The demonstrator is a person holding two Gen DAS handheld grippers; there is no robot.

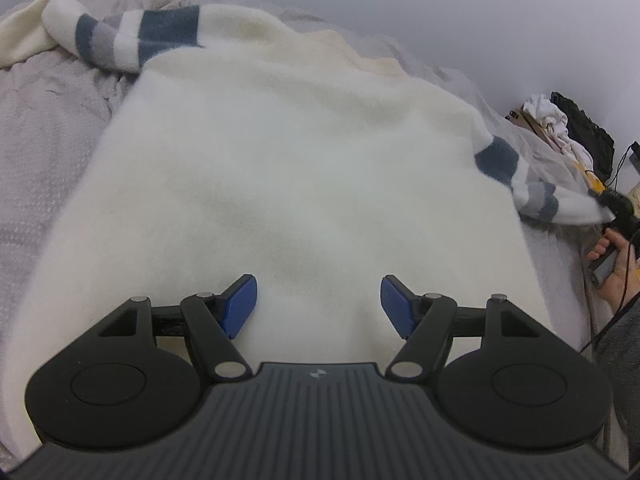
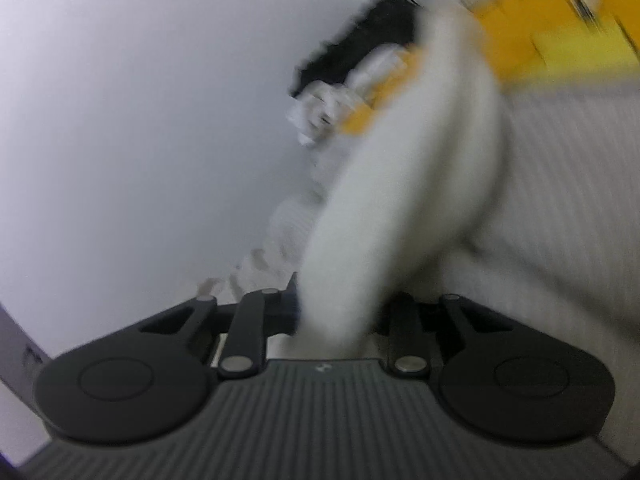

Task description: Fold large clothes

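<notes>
A large cream fleece sweater (image 1: 288,184) with blue, grey and white sleeve stripes lies spread on the bed. Its left sleeve (image 1: 132,38) is bunched at the far left; its right sleeve (image 1: 532,192) stretches off to the right. My left gripper (image 1: 318,304) is open and empty, hovering over the sweater's near hem. My right gripper (image 1: 618,208) holds the right sleeve's cuff at the bed's right edge. In the blurred right wrist view the right gripper (image 2: 340,312) is shut on the white sleeve fabric (image 2: 400,184), which hides both fingertips.
A grey bedspread (image 1: 44,152) covers the bed under the sweater. A pile of white, black and yellow clothes (image 1: 560,128) sits at the far right by the wall; it also shows in the right wrist view (image 2: 360,80). A plain wall (image 1: 440,8) rises behind.
</notes>
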